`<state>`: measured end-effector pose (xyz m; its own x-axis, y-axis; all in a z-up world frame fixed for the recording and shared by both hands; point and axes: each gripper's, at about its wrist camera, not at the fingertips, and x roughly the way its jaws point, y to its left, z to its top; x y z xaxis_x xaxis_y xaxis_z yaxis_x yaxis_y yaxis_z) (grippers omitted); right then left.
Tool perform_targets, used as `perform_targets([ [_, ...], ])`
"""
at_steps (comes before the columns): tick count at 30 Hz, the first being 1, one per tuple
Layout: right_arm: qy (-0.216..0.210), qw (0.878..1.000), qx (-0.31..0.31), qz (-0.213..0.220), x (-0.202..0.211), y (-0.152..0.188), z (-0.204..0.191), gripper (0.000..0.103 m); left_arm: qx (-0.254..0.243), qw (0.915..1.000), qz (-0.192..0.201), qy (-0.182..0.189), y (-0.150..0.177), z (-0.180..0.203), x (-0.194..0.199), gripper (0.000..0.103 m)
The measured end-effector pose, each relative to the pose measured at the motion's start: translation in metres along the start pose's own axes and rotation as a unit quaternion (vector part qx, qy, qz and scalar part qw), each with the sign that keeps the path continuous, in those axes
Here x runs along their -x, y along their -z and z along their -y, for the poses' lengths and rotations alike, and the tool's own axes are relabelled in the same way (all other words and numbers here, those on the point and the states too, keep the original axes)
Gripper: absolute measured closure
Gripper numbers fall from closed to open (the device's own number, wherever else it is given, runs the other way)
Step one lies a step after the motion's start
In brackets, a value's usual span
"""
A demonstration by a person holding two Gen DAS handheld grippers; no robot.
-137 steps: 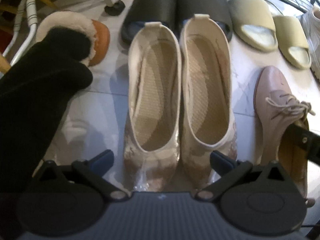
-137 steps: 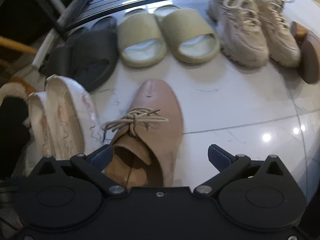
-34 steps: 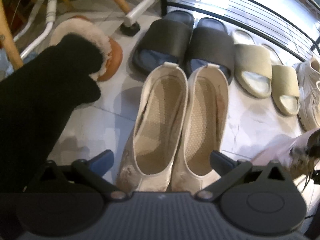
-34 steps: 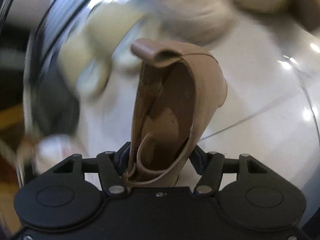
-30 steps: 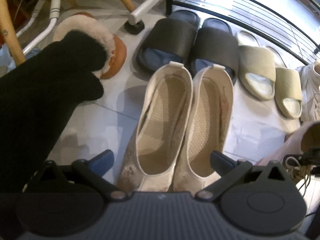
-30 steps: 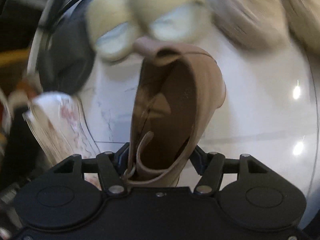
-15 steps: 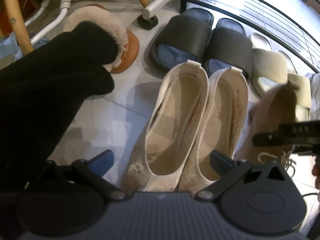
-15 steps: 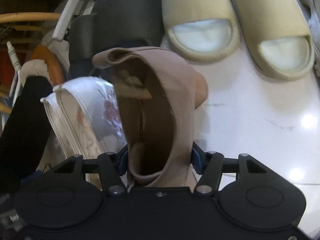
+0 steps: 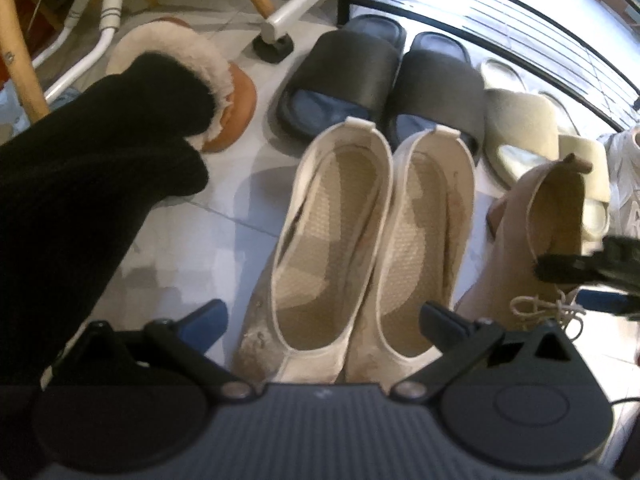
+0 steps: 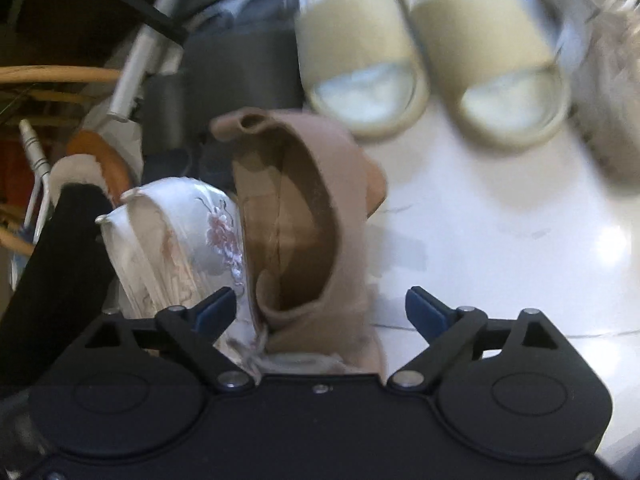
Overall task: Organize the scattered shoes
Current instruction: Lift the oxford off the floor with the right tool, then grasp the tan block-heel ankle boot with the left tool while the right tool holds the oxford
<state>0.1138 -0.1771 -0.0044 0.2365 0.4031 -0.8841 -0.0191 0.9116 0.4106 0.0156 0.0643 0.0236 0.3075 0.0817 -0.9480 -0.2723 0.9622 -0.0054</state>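
A tan lace-up shoe (image 10: 320,224) stands on the white floor, heel away from me, right beside the pair of cream flats (image 10: 176,240). My right gripper (image 10: 320,308) is open with its jaws spread either side of the shoe's front, not gripping it. The left wrist view shows the same tan shoe (image 9: 548,216) at the right of the cream flats (image 9: 356,248), with the right gripper's fingers (image 9: 592,276) by its laces. My left gripper (image 9: 324,320) is open and empty just behind the toes of the flats.
Black slides (image 9: 384,76) and beige slides (image 10: 432,52) lie in a row by a black metal rack (image 9: 500,4). A fur-lined brown slipper (image 9: 188,80) and a black boot (image 9: 88,184) are at the left. Pale sneakers (image 10: 612,60) sit at the far right. Chair legs stand behind.
My right gripper carried the tan shoe leftward to beside the cream flats, then opened its jaws and let go of it. The left gripper stayed open, drifting back slightly.
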Motion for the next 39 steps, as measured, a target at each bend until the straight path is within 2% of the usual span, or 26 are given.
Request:
perform_targets([
  [2,0.015,0.999,0.006,0.036,0.02,0.008,0.01,0.003,-0.012,0.9999,0.004,-0.003,0.002,0.005,0.0,0.001],
  [4,0.059,0.994,0.009,0.091,0.046,0.024,0.029,0.002,-0.029,0.9995,0.01,-0.01,0.004,0.012,0.001,0.001],
  [6,0.116,0.98,-0.001,0.161,0.077,0.051,0.057,0.0,-0.047,0.9985,0.017,-0.02,0.007,0.021,0.002,0.001],
  [8,0.147,0.968,-0.033,0.201,0.1,0.075,0.089,0.0,-0.056,0.9982,0.024,-0.003,0.006,0.031,0.008,0.001],
  [9,0.174,0.957,-0.065,0.222,0.112,0.088,0.107,0.0,-0.06,0.9978,0.028,0.006,0.006,0.036,0.011,0.001],
  [11,0.227,0.931,-0.13,0.254,0.13,0.108,0.136,0.0,-0.063,0.9972,0.029,0.026,0.004,0.045,0.015,0.001],
  [12,0.233,0.92,-0.157,0.271,0.139,0.117,0.147,0.0,-0.06,0.9968,0.026,0.046,0.001,0.053,0.019,0.001],
  [13,0.234,0.911,-0.181,0.288,0.147,0.125,0.157,0.0,-0.061,0.9963,0.025,0.055,-0.001,0.059,0.021,0.001],
  [14,0.221,0.895,-0.221,0.319,0.159,0.138,0.172,0.0,-0.074,0.995,0.03,0.06,-0.003,0.075,0.025,0.001],
  [16,0.206,0.855,-0.279,0.386,0.177,0.162,0.191,0.0,-0.098,0.9923,0.04,0.065,-0.008,0.1,0.032,0.001],
  [17,0.212,0.835,-0.291,0.417,0.184,0.171,0.194,0.0,-0.125,0.9885,0.056,0.064,-0.011,0.122,0.039,0.001],
  [19,0.231,0.796,-0.303,0.47,0.195,0.187,0.195,0.0,-0.188,0.9754,0.089,0.075,-0.011,0.167,0.052,0.001],
  [20,0.237,0.789,-0.303,0.479,0.198,0.19,0.195,0.0,-0.205,0.9706,0.096,0.081,-0.012,0.182,0.056,0.001],
  [22,0.259,0.759,-0.284,0.526,0.211,0.2,0.196,0.0,-0.247,0.9576,0.113,0.097,-0.011,0.22,0.064,0.001],
  [24,0.26,0.749,-0.281,0.541,0.215,0.207,0.202,0.0,-0.29,0.9411,0.131,0.116,-0.007,0.264,0.069,0.001],
  [25,0.256,0.741,-0.286,0.551,0.217,0.212,0.208,0.0,-0.297,0.9378,0.134,0.118,-0.006,0.273,0.069,0.001],
  [27,0.238,0.741,-0.308,0.546,0.217,0.213,0.222,0.0,-0.35,0.9171,0.134,0.134,0.0,0.326,0.069,0.001],
  [29,0.215,0.744,-0.339,0.535,0.214,0.213,0.239,0.0,-0.37,0.9094,0.104,0.159,0.0,0.358,0.063,0.001],
  [31,0.19,0.741,-0.367,0.53,0.212,0.213,0.253,0.0,-0.374,0.9047,0.062,0.195,0.0,0.398,0.06,0.001],
  [34,0.174,0.737,-0.369,0.54,0.209,0.214,0.259,0.0,-0.367,0.9033,0.036,0.22,-0.006,0.448,0.054,0.001],
  [36,0.165,0.74,-0.366,0.54,0.207,0.212,0.262,0.0,-0.375,0.9015,0.04,0.213,-0.008,0.48,0.05,0.001],
  [38,0.159,0.742,-0.364,0.54,0.205,0.212,0.262,0.0,-0.404,0.8925,0.062,0.191,-0.001,0.512,0.046,0.001],
  [39,0.15,0.741,-0.37,0.54,0.204,0.213,0.266,0.0,-0.422,0.8855,0.06,0.185,0.002,0.528,0.041,0.001],
])
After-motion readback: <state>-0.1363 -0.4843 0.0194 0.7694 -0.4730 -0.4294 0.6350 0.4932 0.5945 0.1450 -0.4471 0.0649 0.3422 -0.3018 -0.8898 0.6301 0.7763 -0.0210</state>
